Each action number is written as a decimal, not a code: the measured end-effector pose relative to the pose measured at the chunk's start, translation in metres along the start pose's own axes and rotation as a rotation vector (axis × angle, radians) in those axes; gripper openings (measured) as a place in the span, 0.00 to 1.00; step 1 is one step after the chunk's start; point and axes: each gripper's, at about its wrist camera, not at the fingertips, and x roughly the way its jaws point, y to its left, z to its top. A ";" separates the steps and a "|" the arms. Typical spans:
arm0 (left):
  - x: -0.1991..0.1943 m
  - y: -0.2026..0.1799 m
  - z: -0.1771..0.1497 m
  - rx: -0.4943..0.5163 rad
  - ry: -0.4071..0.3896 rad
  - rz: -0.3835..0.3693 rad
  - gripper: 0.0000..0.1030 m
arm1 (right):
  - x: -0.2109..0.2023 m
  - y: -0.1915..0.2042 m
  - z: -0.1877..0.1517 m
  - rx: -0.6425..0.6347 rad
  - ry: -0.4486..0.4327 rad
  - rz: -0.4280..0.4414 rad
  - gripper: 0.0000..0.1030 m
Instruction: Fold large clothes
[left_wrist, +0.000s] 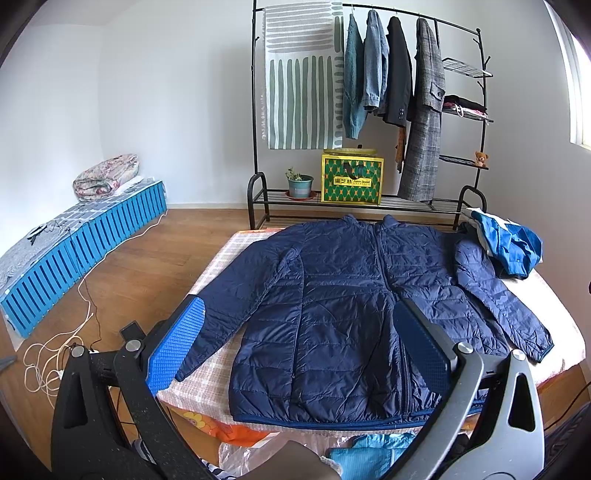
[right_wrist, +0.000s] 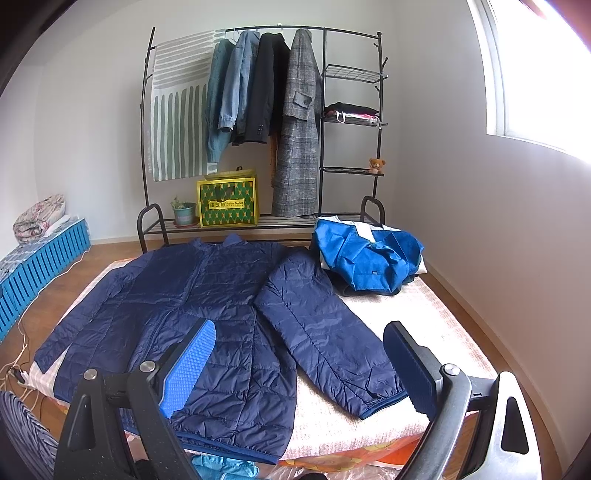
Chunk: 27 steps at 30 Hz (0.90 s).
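You are holding both grippers above the near edge of the bed (left_wrist: 207, 391), and the jacket (left_wrist: 332, 314) is lying flat on it, front up, zip closed, both sleeves spread out.

Going from the left of the jacket: its left sleeve (left_wrist: 236, 306) is reaching toward the bed's left edge. Your left gripper (left_wrist: 299, 350) is hovering over the hem with the fingers spread wide, holding nothing. Your right gripper (right_wrist: 299, 373) is also spread and empty, hanging over the right sleeve (right_wrist: 325, 336). Right of the jacket, a blue garment (right_wrist: 369, 258) is lying in a heap.

I think you are starting the first fold. Pinch each sleeve near the cuff, taking only the sleeve, and lay it across the chest without dragging the body.
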 end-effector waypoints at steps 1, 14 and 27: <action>0.000 0.000 0.000 0.000 0.000 -0.001 1.00 | -0.001 0.000 0.001 0.000 -0.001 0.000 0.91; -0.001 0.001 0.008 0.000 -0.004 0.002 1.00 | -0.002 0.001 0.002 0.003 -0.004 0.002 0.91; -0.002 0.001 0.005 0.000 -0.009 0.004 1.00 | -0.003 0.001 0.002 0.006 -0.005 0.006 0.91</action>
